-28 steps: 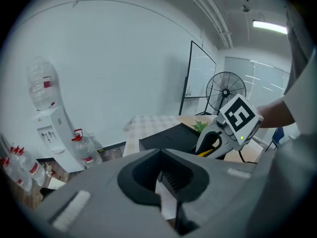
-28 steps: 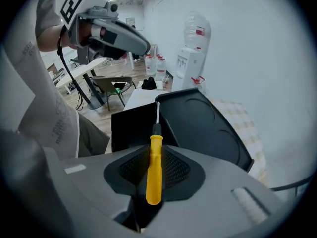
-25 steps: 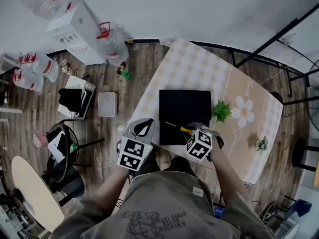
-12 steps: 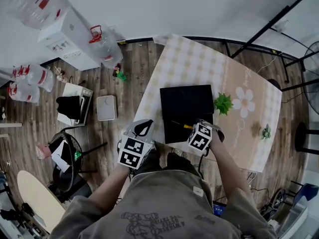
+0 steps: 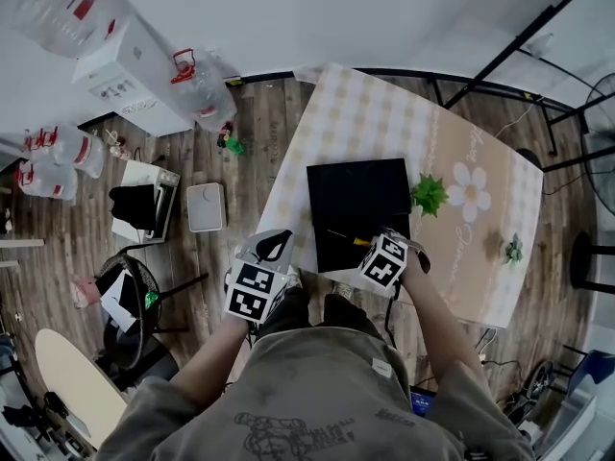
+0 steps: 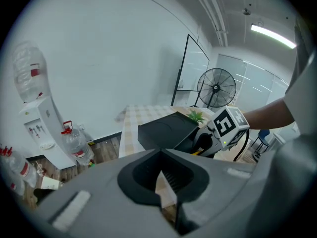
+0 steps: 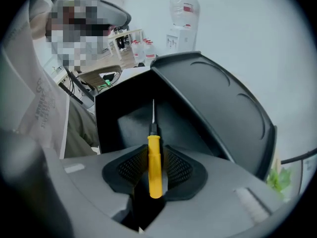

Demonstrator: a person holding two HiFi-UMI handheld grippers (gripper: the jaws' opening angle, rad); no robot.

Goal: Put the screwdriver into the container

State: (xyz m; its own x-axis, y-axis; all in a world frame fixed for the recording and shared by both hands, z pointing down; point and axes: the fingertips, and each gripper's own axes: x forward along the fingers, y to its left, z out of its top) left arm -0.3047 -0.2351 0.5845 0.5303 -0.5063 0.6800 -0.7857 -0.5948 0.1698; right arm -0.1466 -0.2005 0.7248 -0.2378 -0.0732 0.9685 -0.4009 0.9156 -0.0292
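A black container (image 5: 356, 195) sits on the checked table (image 5: 356, 113), and its dark inside (image 7: 131, 123) and raised lid (image 7: 218, 113) fill the right gripper view. My right gripper (image 5: 370, 246) is shut on the screwdriver (image 5: 357, 241) by its yellow handle (image 7: 154, 165). The thin shaft points over the container's near part. My left gripper (image 5: 277, 245) hangs off the table's near left edge, above the floor. Its jaws (image 6: 161, 157) meet with nothing between them. The container (image 6: 163, 128) and the right gripper (image 6: 205, 140) also show in the left gripper view.
A green plant (image 5: 430, 195) stands right of the container, and a smaller one (image 5: 512, 251) is near the table's right edge. On the floor to the left are water bottles (image 5: 197, 84), a white dispenser (image 5: 120, 60) and a scale (image 5: 205, 206). A fan (image 6: 216, 87) stands behind the table.
The head view has shifted a little. My right gripper keeps the screwdriver over the container's near part, barely moved. The left gripper stays where it was.
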